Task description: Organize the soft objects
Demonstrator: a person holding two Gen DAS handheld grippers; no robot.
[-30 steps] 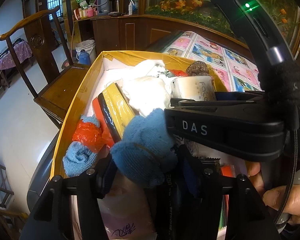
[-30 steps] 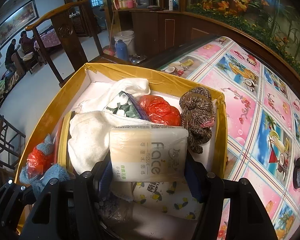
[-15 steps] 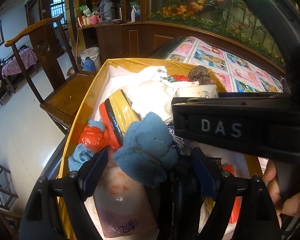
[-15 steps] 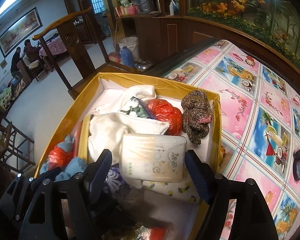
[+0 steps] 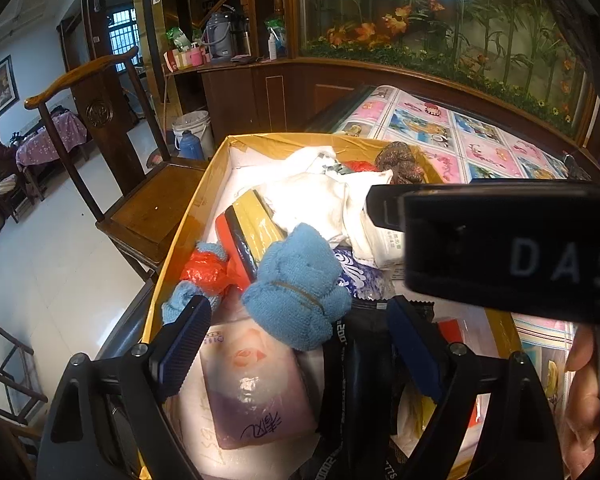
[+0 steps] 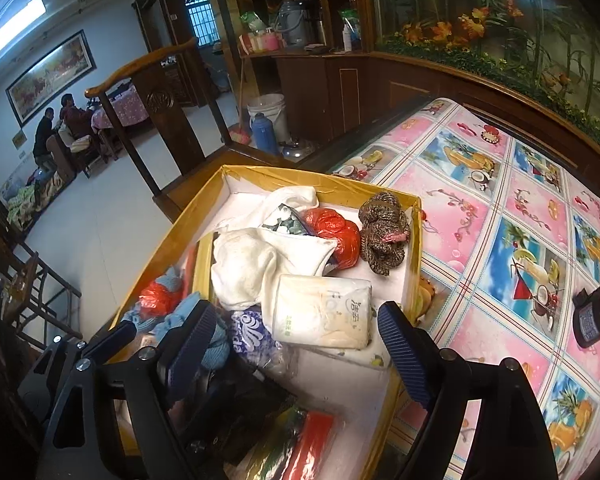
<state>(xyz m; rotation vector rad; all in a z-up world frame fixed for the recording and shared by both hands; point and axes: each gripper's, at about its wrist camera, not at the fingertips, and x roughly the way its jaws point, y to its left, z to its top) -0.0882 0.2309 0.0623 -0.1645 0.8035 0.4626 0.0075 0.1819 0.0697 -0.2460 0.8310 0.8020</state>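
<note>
A yellow cardboard box on the table holds a heap of soft things. My left gripper hovers over its near end, jaws opening. The rolled blue towel lies in the box just beyond the fingers, which do not touch it. My right gripper is also opening above the box. The cream tissue pack rests free between and past its pads. A white cloth, a red bag and a brown knitted piece lie farther in.
A wooden chair stands against the box's left side. The table's pink and blue patterned cloth stretches right, with a black device on it. A white bucket and a blue flask stand on the floor behind.
Both grippers have opened and drawn back and upward. The blue towel roll and the tissue pack, pressed between the pads before, now lie loose in the box.
</note>
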